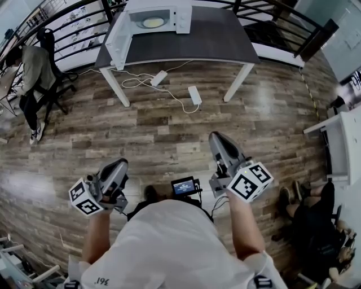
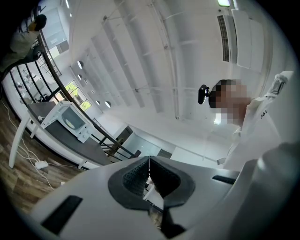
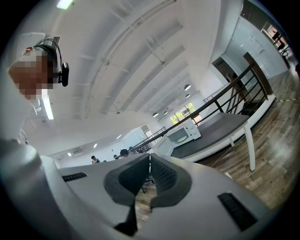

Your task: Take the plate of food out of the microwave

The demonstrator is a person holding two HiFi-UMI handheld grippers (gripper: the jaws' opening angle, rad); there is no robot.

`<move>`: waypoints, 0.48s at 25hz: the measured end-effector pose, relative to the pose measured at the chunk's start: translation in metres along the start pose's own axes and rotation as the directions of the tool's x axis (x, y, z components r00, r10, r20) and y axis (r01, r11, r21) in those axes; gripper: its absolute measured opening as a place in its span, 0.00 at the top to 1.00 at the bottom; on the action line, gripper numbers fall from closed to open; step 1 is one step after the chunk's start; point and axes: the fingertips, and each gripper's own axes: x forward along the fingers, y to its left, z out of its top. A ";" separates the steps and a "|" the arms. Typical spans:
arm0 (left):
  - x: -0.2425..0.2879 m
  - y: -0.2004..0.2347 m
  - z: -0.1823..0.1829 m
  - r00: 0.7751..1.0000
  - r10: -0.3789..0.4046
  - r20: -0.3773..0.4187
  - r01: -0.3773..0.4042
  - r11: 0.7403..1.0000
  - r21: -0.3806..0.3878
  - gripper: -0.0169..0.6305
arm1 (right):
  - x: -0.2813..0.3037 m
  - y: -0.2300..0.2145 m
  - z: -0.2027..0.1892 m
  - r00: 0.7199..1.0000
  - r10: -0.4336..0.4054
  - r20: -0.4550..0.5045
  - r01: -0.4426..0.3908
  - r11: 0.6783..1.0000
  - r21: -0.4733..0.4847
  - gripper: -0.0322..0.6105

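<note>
Left hand-held gripper (image 1: pixel 119 165) and right hand-held gripper (image 1: pixel 218 140) each have jaws pressed together on nothing, well apart from the microwave (image 1: pixel 169 17) on the worktop (image 1: pixel 214 42). Its door (image 1: pixel 117 38) stands open, with the plate of food (image 1: pixel 153 22) inside the microwave

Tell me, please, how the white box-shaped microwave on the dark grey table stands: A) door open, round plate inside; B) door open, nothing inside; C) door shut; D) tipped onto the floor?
A: in the head view the white box-shaped microwave sits on the dark grey table, its door swung open to the left, and a round pale plate shows inside.
</note>
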 end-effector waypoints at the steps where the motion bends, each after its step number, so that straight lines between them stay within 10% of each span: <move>1: 0.004 0.002 -0.001 1.000 0.005 0.006 -0.005 1.000 -0.001 0.96 | 0.000 -0.005 0.002 1.000 -0.002 -0.004 0.002 1.000 -0.004 0.97; 12: 0.034 0.016 -0.014 0.999 0.043 0.018 -0.042 0.999 -0.027 0.96 | 0.009 -0.045 0.008 0.999 -0.010 -0.038 0.010 1.000 -0.006 0.97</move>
